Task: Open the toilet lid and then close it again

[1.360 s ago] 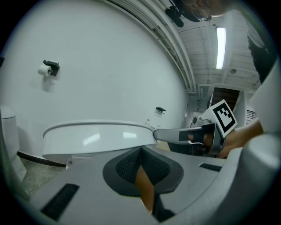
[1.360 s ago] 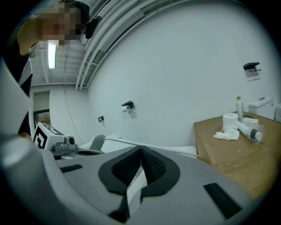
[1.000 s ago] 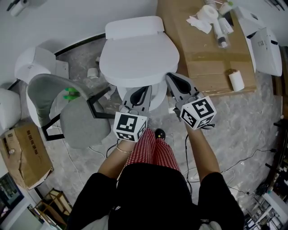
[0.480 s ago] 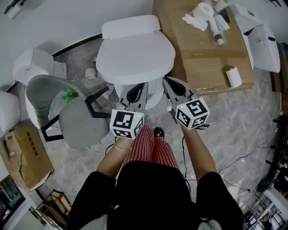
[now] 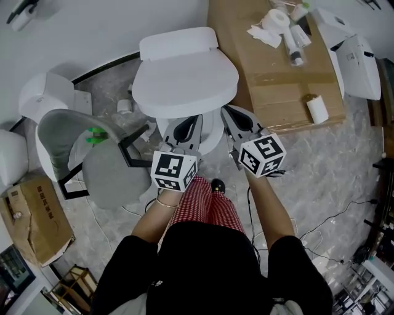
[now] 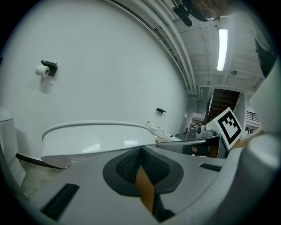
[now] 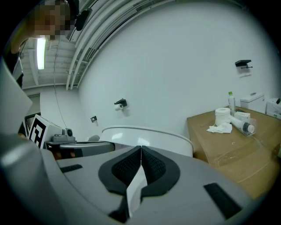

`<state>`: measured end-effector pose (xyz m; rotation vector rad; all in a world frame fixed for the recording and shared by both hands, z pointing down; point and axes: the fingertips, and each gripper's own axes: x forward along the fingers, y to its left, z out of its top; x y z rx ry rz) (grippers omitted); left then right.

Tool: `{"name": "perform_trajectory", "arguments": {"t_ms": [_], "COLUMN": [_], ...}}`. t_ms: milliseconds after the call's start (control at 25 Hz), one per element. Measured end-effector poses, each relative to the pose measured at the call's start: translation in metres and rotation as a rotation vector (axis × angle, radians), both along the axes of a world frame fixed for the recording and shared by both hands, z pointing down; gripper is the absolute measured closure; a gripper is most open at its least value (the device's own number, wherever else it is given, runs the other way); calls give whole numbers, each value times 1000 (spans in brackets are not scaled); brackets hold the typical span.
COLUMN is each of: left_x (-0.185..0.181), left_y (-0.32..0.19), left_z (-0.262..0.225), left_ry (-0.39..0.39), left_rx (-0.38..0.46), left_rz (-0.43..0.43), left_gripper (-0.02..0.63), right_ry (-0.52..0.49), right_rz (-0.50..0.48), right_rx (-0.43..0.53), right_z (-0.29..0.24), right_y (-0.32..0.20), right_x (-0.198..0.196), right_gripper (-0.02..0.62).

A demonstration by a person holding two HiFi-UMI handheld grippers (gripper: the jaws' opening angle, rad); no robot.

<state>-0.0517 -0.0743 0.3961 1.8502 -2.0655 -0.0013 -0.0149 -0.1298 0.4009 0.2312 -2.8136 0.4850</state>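
One toilet (image 5: 184,132) stands against the wall, its one lid (image 5: 184,77) down flat over the bowl. Two grippers are held side by side in front of it, each carrying one marker cube. The left gripper (image 5: 192,121) points at the bowl's front, just under the lid's front edge. In the left gripper view its jaws are together, pads (image 6: 127,165) meeting at the tips with nothing between them, and the lid's rim (image 6: 96,138) lies close ahead, slightly above the tips. Whether it touches cannot be told. The right gripper (image 5: 229,112) sits at the lid's right front edge, near the rim. In the right gripper view its jaws are likewise pressed together and empty, with the lid's curved rim (image 7: 149,134) just beyond them. Neither gripper grips the lid. One grey chair (image 5: 104,166) stands to the toilet's left, and one brown box (image 5: 31,215) lies farther left on the floor. One slab of cardboard (image 5: 277,80) lies to the toilet's right. It carries two paper rolls, one at the far end (image 5: 274,18) and one at the near edge (image 5: 317,109). One roll holder (image 6: 46,69) is fixed to the wall behind the toilet.
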Motion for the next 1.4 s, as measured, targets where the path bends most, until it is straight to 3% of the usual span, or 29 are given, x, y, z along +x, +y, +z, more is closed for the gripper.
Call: {"name": "perform_trajectory", "arguments": {"t_ms": [1400], "left_x": [-29], "left_y": [-29], "left_z": [-36], "left_ry": [-4], "left_rx": [47], "left_rz": [84], "left_gripper": [603], "right_ry": [-24], "right_rz": [114], "right_rx": [3], "right_z": [-33], "right_y": [-28], "right_x": [-29], "right_gripper": [575]}}
